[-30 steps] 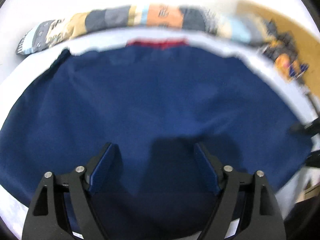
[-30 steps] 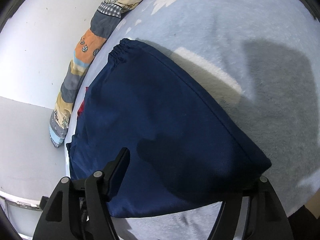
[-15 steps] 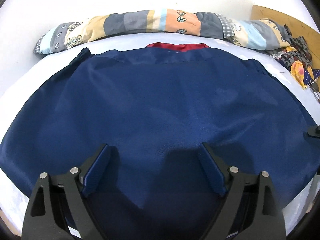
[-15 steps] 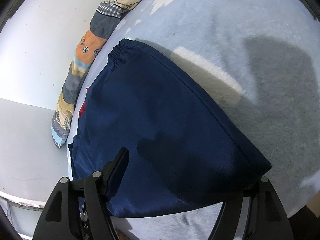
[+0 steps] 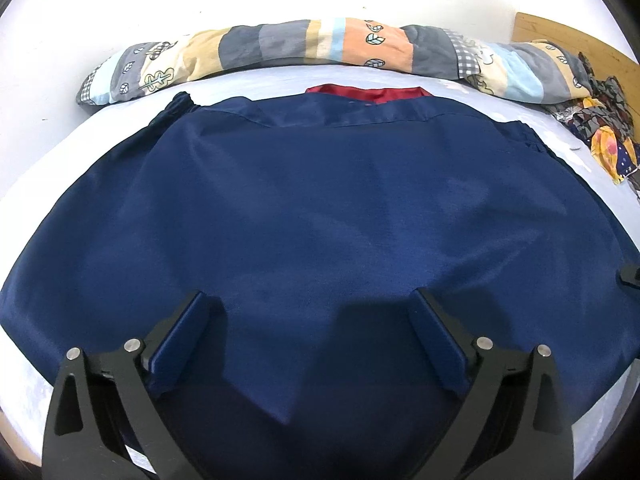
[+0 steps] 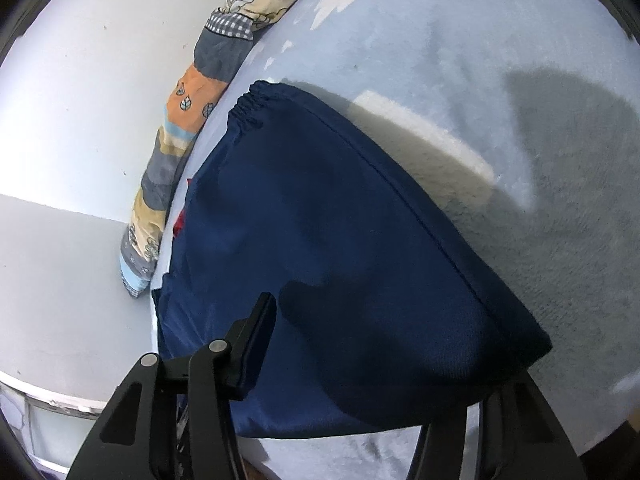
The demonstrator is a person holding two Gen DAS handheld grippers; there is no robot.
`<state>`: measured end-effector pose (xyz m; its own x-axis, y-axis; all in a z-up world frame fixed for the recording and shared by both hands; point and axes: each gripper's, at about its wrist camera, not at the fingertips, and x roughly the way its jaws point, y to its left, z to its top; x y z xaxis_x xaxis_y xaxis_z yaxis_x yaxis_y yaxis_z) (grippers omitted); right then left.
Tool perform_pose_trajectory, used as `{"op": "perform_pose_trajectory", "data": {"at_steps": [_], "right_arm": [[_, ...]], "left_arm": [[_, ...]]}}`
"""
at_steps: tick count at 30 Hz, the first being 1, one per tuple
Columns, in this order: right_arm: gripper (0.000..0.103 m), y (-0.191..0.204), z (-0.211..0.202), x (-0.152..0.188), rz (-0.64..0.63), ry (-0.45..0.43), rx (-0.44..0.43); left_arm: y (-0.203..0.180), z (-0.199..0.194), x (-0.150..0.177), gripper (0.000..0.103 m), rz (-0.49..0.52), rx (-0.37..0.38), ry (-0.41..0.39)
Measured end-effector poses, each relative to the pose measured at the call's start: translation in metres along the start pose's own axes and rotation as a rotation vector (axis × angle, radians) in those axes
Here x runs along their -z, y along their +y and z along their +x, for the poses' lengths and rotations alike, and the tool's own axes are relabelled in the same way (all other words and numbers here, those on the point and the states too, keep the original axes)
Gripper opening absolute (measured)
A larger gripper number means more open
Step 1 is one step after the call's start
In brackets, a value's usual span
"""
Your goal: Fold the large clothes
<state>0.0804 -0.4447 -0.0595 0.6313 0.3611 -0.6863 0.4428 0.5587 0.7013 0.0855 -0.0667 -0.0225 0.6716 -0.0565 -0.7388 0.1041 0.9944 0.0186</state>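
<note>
A large navy blue garment (image 5: pixel 320 200) lies spread flat on a pale blue bed sheet (image 5: pixel 48 168), with a strip of red lining (image 5: pixel 368 93) showing at its far edge. My left gripper (image 5: pixel 312 300) hovers over the near hem, its jaws wide and still opening, with only flat cloth below them. In the right wrist view the garment (image 6: pixel 320 220) ends in a folded near corner. My right gripper (image 6: pixel 392 332) straddles that corner and its jaws are closing. The left finger (image 6: pixel 256 336) stands beside the cloth. The right finger is hidden under the fabric.
A long patchwork bolster (image 5: pixel 320 46) runs along the white wall behind the garment. A heap of patterned clothes (image 5: pixel 600 128) lies at the far right by a wooden board (image 5: pixel 560 40). Bare sheet (image 6: pixel 480 60) stretches to the right of the garment. The right gripper's tip (image 5: pixel 630 276) shows at the left view's right edge.
The left view has steadied from blur and tipped, so the bolster sits lower in the picture. The left jaws have spread wider. The right gripper's left finger has moved inward toward the cloth.
</note>
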Motion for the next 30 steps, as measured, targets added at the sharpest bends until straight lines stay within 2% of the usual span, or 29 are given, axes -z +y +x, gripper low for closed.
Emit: {"op": "perform_pose_trajectory", "data": {"at_steps": [9,14,15,17,20,24,30], "right_arm": [[0.056,-0.008,-0.002,0.003,0.037,-0.065,-0.067],[0.052,-0.002,0.0,-0.008,0.012,-0.099,-0.095],[0.05,0.0,0.002,-0.01,0.007,-0.095,-0.103],[0.027,0.006,0.006,-0.013,-0.021,-0.077,-0.111],[0.013,0.016,0.004,-0.013,-0.072,-0.08,-0.07],[0.01,0.038,-0.008,-0.01,-0.157,-0.124,-0.069],[0.01,0.046,-0.016,-0.007,-0.171,-0.151,-0.112]], "left_arm": [[0.001,0.0,0.0,0.101,0.001,0.0,-0.005],[0.001,0.0,0.0,0.102,0.002,-0.004,-0.007],[0.001,0.0,0.0,0.102,0.001,-0.005,-0.007],[0.0,0.0,0.0,0.102,0.001,-0.004,-0.006],[-0.001,0.0,0.0,0.102,0.0,-0.006,-0.007],[0.0,0.0,0.0,0.102,0.001,-0.006,-0.007],[0.0,0.0,0.0,0.102,0.0,-0.005,-0.007]]}}
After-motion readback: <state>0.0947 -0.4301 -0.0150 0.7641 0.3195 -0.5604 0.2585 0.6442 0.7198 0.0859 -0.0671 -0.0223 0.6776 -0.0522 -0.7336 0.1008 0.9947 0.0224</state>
